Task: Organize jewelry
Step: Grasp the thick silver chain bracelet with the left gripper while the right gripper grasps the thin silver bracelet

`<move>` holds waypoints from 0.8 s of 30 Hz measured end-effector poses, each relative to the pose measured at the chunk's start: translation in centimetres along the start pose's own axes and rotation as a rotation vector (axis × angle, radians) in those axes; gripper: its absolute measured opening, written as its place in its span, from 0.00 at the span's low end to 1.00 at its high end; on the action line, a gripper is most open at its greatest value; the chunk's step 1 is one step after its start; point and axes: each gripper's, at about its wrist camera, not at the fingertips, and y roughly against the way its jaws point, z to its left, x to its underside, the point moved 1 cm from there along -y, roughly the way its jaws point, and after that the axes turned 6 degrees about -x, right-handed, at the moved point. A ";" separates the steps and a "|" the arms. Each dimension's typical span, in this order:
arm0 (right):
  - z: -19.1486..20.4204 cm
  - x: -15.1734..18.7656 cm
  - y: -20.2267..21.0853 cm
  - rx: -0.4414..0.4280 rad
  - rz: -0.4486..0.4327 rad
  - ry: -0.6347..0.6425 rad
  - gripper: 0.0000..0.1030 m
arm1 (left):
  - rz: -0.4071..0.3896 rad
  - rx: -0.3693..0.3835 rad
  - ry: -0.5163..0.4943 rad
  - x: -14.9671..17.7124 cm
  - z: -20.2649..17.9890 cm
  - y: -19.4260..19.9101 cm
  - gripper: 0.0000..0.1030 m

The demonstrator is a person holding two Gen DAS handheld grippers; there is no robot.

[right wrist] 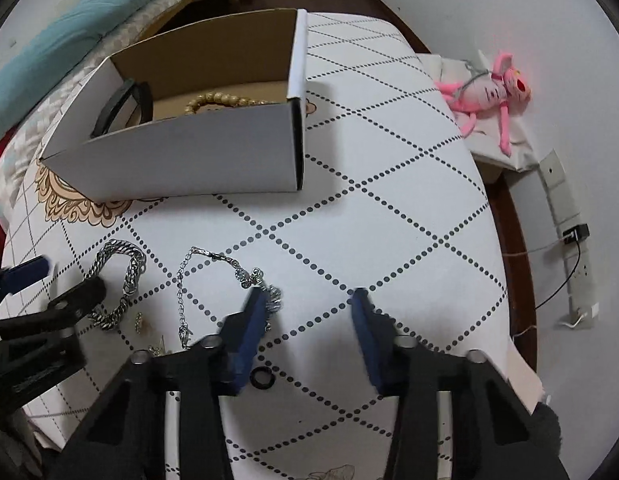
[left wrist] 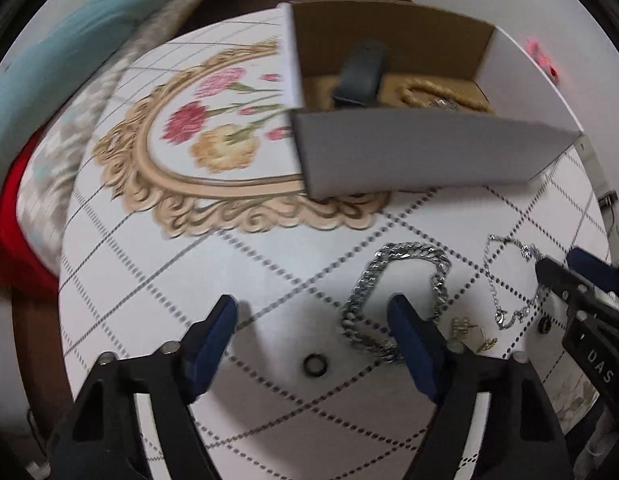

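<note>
A white cardboard box (left wrist: pixel 421 152) (right wrist: pixel 189 156) stands on the patterned table and holds a black bangle (right wrist: pixel 117 108) (left wrist: pixel 359 76) and a wooden bead bracelet (right wrist: pixel 225 100) (left wrist: pixel 437 94). On the table lie a thick silver chain (left wrist: pixel 393 296) (right wrist: pixel 117 280), a thin silver chain (left wrist: pixel 509 280) (right wrist: pixel 213 272), small gold earrings (left wrist: pixel 467 330) (right wrist: pixel 140 322) and a black ring (left wrist: pixel 315 365) (right wrist: pixel 262 379). My left gripper (left wrist: pixel 313 316) is open and empty, low over the table with its right finger over the thick chain. My right gripper (right wrist: pixel 309 308) is open and empty beside the thin chain.
A flower-and-scroll print (left wrist: pixel 213 148) covers the table left of the box. A pink plush toy (right wrist: pixel 485 92) lies on a cloth beyond the table's right edge. Folded bedding (right wrist: pixel 69 24) lies at the far left. A power strip (right wrist: pixel 569 232) sits on the floor.
</note>
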 end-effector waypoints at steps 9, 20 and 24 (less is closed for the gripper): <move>-1.0 -0.3 0.5 -0.053 0.006 -0.051 0.01 | -0.007 0.087 -0.017 -0.6 -1.1 0.7 0.06; -2.3 -0.8 4.1 -0.193 -0.056 -0.116 0.01 | -0.047 0.163 0.083 -0.8 1.5 2.9 0.06; -2.2 -1.6 5.7 -0.238 -0.077 -0.118 0.01 | -0.082 0.188 0.101 -1.0 2.2 4.8 0.06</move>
